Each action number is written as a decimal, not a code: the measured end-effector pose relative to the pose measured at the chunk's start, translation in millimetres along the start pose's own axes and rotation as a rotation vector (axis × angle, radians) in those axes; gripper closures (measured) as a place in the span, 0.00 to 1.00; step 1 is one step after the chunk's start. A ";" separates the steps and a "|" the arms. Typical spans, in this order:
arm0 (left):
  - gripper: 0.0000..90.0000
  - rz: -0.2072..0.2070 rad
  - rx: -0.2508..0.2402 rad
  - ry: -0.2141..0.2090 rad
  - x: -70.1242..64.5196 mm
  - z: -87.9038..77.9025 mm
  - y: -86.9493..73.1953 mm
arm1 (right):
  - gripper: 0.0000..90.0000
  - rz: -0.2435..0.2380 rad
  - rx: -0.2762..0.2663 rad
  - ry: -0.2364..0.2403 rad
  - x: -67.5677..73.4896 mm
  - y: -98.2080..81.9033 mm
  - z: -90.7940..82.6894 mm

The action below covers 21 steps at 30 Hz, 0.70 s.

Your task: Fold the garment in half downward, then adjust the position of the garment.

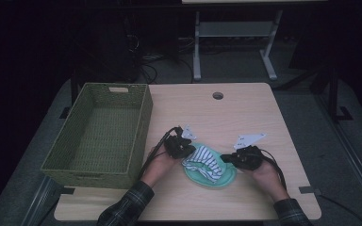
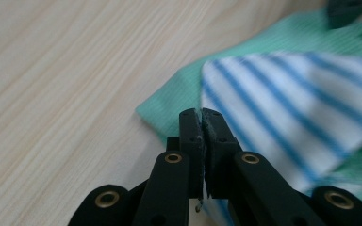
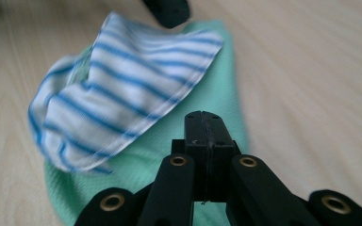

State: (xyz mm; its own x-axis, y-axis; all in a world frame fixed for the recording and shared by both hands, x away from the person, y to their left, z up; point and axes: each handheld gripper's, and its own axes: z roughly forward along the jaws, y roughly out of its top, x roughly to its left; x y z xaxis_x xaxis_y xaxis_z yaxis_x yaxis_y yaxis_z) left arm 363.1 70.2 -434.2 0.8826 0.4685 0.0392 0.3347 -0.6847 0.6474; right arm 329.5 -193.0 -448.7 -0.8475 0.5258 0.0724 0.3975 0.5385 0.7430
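A white cloth with blue stripes (image 1: 205, 162) (image 2: 283, 103) (image 3: 122, 89) lies bunched on a green cloth (image 1: 227, 178) (image 2: 176, 96) (image 3: 219, 80) near the table's front. My left gripper (image 1: 188, 153) (image 2: 201, 115) is at the striped cloth's left end, jaws pressed together on its edge, which is lifted there. My right gripper (image 1: 224, 160) (image 3: 203, 117) hovers at the right side over the green cloth, jaws shut, with nothing visible between them. In the right gripper view the left gripper (image 3: 167, 9) shows at the striped cloth's far corner.
A green woven basket (image 1: 141, 125) stands on the left half of the wooden table (image 1: 245, 113), close to my left hand. A round cable hole (image 1: 218, 95) is near the table's far edge. Desk legs and cables stand on the floor beyond.
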 end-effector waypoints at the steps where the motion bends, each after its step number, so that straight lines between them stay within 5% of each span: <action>1: 0.97 -0.008 -0.022 -0.018 -2.8 -4.7 1.5 | 1.00 0.002 -0.009 -0.005 -2.2 1.4 -1.4; 4: 0.97 -0.011 -0.069 -0.071 -15.2 -13.4 3.6 | 1.00 0.014 -0.026 -0.016 -7.9 6.6 -3.3; 9: 0.97 0.015 -0.078 -0.142 -41.3 -14.9 1.7 | 1.00 0.028 -0.041 -0.026 -18.3 13.7 1.1; 14: 0.96 0.051 -0.019 -0.170 -60.8 -5.4 -6.5 | 1.00 0.039 -0.034 -0.026 -26.1 18.7 10.4; 21: 0.98 0.075 0.041 -0.170 -64.8 2.5 -15.9 | 1.00 0.053 0.004 -0.017 -30.8 16.4 24.3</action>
State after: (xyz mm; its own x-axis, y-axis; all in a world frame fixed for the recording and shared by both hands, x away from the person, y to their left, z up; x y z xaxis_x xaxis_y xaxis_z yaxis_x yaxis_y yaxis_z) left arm 301.4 49.4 -448.9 0.9476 0.3162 -0.0452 0.2756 -0.7381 0.6158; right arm 370.7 -184.4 -454.9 -0.8192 0.5647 0.1003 0.4431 0.5119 0.7359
